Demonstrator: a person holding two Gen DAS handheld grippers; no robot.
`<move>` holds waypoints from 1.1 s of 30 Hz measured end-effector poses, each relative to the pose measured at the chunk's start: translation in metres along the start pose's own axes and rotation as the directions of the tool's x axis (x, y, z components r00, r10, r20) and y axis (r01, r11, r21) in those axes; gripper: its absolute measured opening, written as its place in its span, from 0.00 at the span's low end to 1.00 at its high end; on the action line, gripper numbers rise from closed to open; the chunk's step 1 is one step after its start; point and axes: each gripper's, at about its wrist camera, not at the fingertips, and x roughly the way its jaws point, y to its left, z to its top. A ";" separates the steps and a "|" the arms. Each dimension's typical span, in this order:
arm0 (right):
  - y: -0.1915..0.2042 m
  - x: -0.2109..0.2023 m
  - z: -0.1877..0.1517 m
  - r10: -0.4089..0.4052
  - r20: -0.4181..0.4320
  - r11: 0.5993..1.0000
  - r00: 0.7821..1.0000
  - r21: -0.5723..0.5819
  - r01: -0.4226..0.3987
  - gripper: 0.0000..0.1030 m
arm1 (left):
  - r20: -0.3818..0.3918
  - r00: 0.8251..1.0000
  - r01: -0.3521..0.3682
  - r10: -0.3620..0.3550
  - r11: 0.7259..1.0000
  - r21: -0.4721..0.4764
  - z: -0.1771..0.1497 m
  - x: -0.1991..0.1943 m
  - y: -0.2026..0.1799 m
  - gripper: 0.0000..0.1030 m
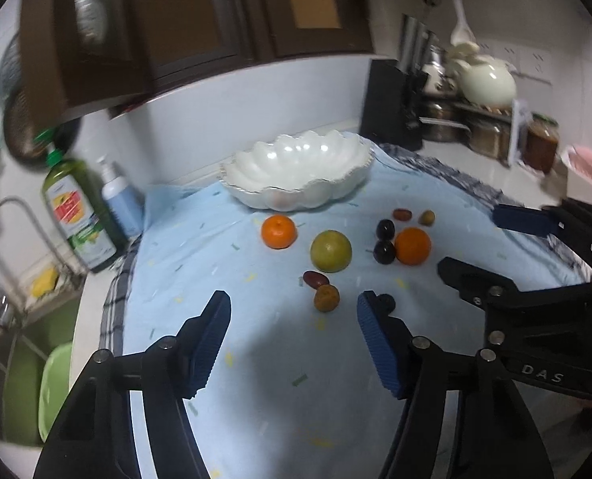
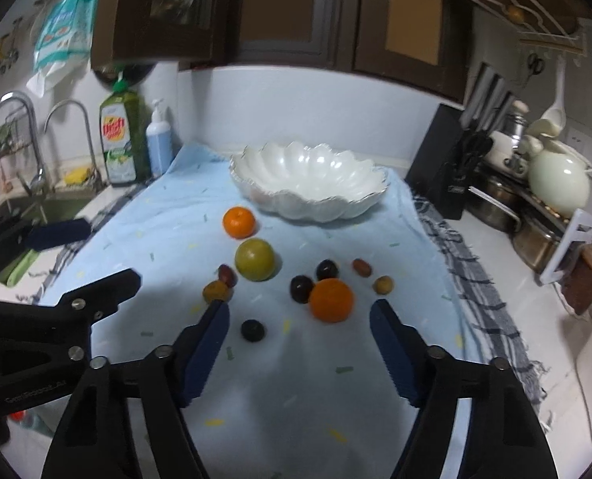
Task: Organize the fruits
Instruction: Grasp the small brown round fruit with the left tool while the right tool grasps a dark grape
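Both claws hang above the pale blue cloth (image 2: 336, 419) that covers the tabletop, and neither holds anything: the left claw (image 1: 294, 343) and the right claw (image 2: 299, 349) each have their blue ribbed pads spread wide apart.

The fruit lies loose on the cloth in front of the white scalloped ceramic bowl (image 2: 310, 183), which looks empty (its far inner floor is partly hidden by the rim). Nearest the bowl is a small orange mandarin (image 2: 238, 222), then a round yellow-green fruit (image 2: 254, 259). To the right, a larger orange (image 2: 331, 300) touches a dark plum (image 2: 300, 288). A lone dark plum (image 2: 252, 330) sits just beside the right claw's left pad.

Judging from this, no fruit is yet sorted. The orange looks the handiest first pick for the right claw: centre the pads on its widest part, come straight down, and close gently so the neighbouring plum is not nudged and sent rolling.
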 end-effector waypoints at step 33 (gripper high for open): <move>0.029 0.099 -0.020 0.062 -0.210 0.995 0.976 0.085 -0.045 0.22 | -0.157 0.927 0.365 -0.340 0.914 0.178 -0.004 0.119 0.013 0.34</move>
